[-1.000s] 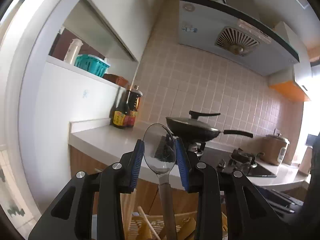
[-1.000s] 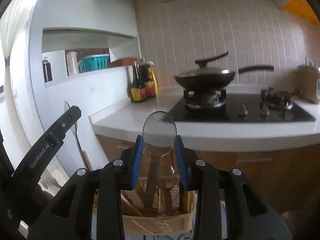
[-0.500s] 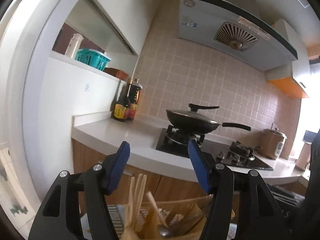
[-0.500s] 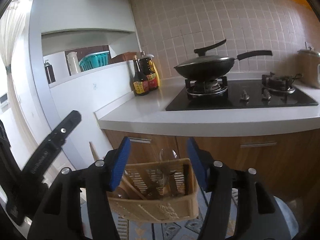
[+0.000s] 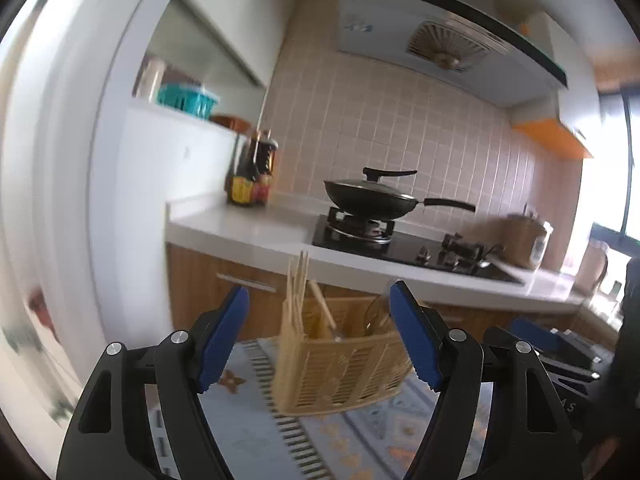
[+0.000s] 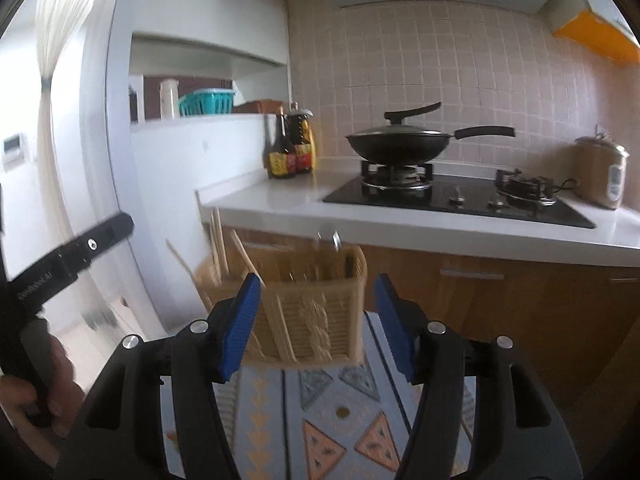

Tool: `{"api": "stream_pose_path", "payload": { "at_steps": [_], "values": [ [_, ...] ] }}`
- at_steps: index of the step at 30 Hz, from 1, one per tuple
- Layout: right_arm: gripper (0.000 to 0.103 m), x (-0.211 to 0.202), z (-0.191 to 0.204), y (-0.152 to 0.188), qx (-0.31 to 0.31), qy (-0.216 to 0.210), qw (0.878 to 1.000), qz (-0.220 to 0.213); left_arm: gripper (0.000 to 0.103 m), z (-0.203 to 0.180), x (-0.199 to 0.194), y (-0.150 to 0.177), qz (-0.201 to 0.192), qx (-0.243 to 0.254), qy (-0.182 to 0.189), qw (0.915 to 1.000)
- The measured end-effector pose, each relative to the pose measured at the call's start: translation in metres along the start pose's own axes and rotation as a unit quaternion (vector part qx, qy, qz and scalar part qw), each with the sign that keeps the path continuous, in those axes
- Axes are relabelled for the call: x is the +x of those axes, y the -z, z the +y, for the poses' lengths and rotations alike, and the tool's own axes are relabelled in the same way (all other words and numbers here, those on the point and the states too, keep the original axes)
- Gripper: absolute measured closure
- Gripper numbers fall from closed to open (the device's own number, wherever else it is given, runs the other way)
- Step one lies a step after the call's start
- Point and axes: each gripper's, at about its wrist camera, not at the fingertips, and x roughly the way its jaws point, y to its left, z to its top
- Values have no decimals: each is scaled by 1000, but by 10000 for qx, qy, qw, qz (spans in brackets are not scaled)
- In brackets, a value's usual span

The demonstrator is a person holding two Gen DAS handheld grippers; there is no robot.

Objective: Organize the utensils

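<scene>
a white counter (image 6: 288, 200) carries a hob (image 6: 460, 200) and black wok (image 6: 396, 146). before it, a woven utensil basket (image 5: 344, 364) stands on a patterned cloth (image 6: 344, 412), holding chopsticks (image 5: 298, 284) and a spoon (image 5: 376, 312). the left gripper (image 5: 320, 338), jaws just widened, and right gripper (image 6: 316, 322), spread about halfway, grip nothing.

I see a lidded black wok (image 6: 396, 145) on the left burner of the gas hob (image 6: 460, 200), two dark sauce bottles (image 6: 291, 148) beside the wall, a rice cooker (image 6: 602, 174) far right, a teal basket (image 6: 208, 102) on the ledge.
</scene>
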Motion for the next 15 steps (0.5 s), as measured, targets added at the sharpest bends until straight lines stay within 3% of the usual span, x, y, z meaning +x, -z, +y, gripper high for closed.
{"api": "stream_pose_path", "payload": {
  "at_steps": [2,4,7,12,15],
  "values": [
    [44,-3,5,9,-106,90,9998,-129,25,-6,-6,10,-132,137,-128,9997],
    [35,-5,10,17,-142,200,9991,-360,20,-8,-11,21,-381,103,-384,9985],
    [22,-5,13,26,-129,280,9976,-627,19,-6,-9,33,-552,14,-611,9966],
    [10,0,12,48,-190,702,9935,-872,19,-8,1,48,-458,409,-843,9946],
    [9,7,6,56,-162,706,9945,-753,17,-9,5,58,-272,562,-925,9937]
  ]
}}
